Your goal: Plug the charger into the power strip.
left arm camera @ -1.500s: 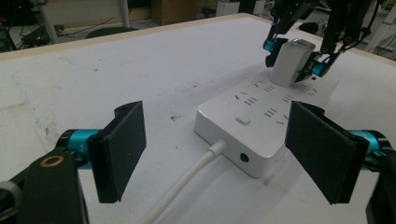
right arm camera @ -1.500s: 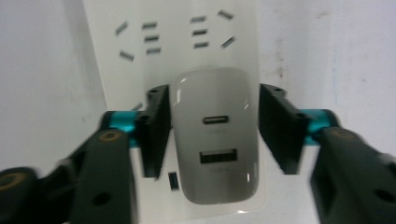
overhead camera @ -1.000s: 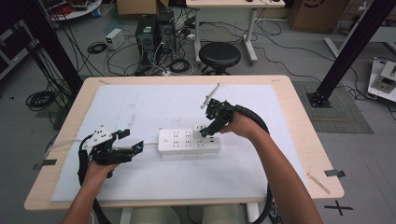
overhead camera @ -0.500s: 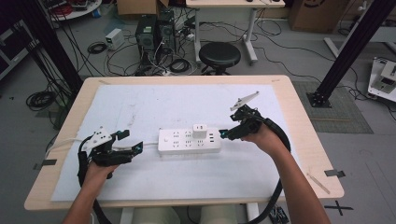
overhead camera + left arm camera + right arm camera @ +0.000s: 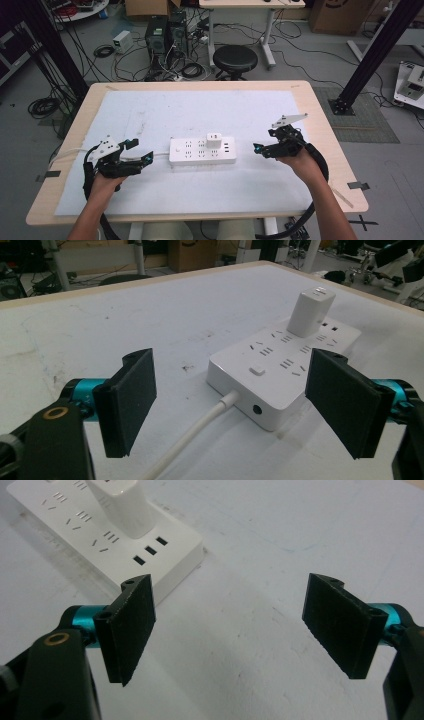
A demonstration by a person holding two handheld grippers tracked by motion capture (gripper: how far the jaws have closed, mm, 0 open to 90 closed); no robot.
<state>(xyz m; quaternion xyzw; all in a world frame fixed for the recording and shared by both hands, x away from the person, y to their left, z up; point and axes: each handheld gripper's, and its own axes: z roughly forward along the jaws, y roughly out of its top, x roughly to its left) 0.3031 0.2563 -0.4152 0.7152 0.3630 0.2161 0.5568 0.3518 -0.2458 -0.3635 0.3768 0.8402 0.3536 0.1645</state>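
Observation:
A white power strip (image 5: 202,151) lies flat at the middle of the table, and a white adapter (image 5: 214,139) stands plugged into its top. The strip's white cable (image 5: 159,154) runs off to the left. My left gripper (image 5: 145,159) rests just left of the strip, open and holding nothing. In the left gripper view the cable (image 5: 200,435) passes between the jaws toward the strip (image 5: 280,375) and adapter (image 5: 310,310). My right gripper (image 5: 257,148) hovers open a short way right of the strip, apart from it. The right gripper view has the strip's end (image 5: 165,555) and the adapter (image 5: 125,505) at upper left.
A white sheet (image 5: 210,110) covers most of the wooden table (image 5: 325,125). Beyond the far edge are a black stool (image 5: 235,59), a computer tower (image 5: 157,37) and floor cables. Black frame posts (image 5: 372,55) stand at both sides.
My right gripper has let go of the adapter on the strip and drawn back to the right, now open. The left gripper has stayed in place.

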